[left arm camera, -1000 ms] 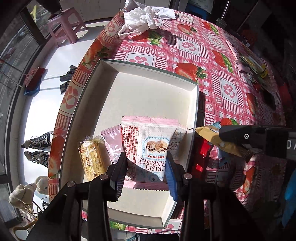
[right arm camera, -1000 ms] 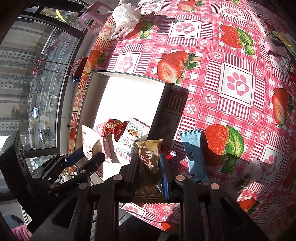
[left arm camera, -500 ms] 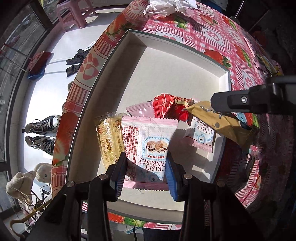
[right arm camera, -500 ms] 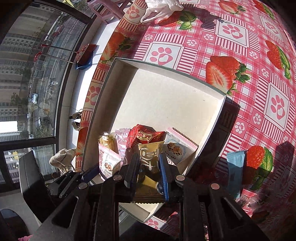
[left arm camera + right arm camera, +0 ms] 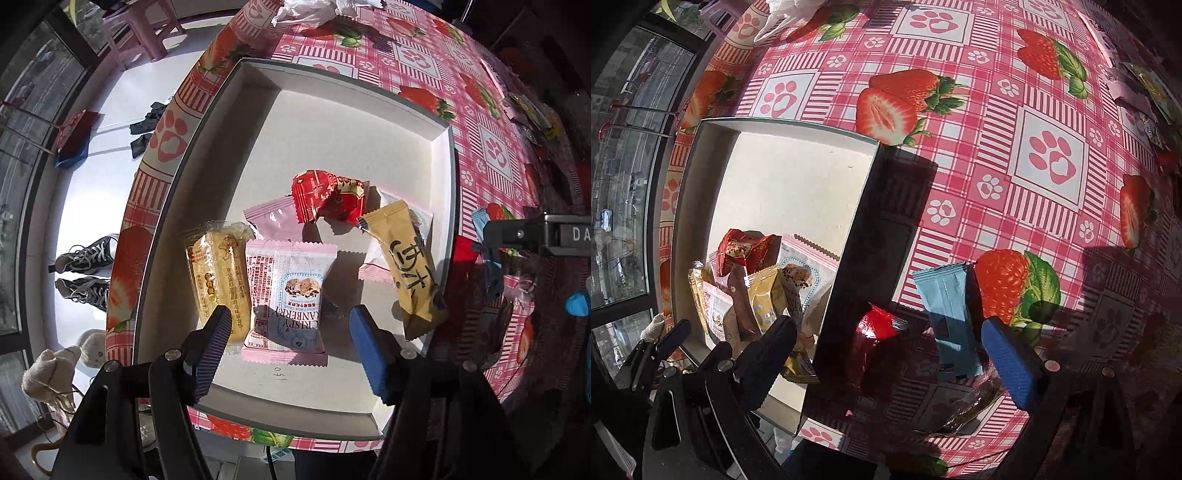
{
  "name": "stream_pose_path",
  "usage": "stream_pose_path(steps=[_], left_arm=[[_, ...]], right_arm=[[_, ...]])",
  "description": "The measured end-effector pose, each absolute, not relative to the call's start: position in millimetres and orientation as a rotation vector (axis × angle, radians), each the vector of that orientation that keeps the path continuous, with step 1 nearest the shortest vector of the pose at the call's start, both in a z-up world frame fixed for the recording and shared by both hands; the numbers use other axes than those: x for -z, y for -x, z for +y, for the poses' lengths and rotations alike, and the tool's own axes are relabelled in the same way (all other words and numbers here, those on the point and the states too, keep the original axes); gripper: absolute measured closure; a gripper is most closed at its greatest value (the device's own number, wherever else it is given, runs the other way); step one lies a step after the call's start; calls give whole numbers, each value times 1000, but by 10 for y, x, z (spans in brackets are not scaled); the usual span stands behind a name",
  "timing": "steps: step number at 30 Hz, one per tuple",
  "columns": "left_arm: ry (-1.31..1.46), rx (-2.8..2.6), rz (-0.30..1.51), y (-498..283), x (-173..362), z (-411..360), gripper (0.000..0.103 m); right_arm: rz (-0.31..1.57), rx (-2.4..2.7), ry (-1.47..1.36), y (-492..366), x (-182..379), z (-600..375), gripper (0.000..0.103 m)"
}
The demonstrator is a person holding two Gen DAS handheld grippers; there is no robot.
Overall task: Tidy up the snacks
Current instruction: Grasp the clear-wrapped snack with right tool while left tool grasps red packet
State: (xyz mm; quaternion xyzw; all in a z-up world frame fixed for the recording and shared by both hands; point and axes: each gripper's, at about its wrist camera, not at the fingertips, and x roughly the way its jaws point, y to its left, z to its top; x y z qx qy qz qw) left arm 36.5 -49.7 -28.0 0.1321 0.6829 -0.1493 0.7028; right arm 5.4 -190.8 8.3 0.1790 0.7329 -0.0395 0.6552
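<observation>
Left gripper (image 5: 290, 328) showing black linkage arms, silver pivot screws, one ridged black pad and one blue pad (image 5: 364, 339), right gripper (image 5: 890, 341) wearing matching colours (white lettering partly showing on its black body)

A round tabletop (image 5: 1049, 155) in red strawberry-and-paw oilcloth is carrying a shallow white cardboard tray (image 5: 783, 123) at nine o'clock, a pale blue foil snack packet (image 5: 947, 314) lying just beside it.
</observation>
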Motion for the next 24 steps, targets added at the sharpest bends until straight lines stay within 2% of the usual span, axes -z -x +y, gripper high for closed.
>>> stream_pose_path(steps=[6,13,21,24], left_arm=[[-336,383,1509,-250,215,-734,33],[-407,426,1508,-128,216,-1013,32],[-432,428,1525,-165,330,-1235,32],[-440,429,1528,-174,386,-1346,27]], right_arm=[[1776,192,-375,224,303,-2151,2],[1767,145,-283,143,551,-1953,0],[1737,266,-385,278,577,-2600,0],[1747,319,-459,435,574,-2880,0]])
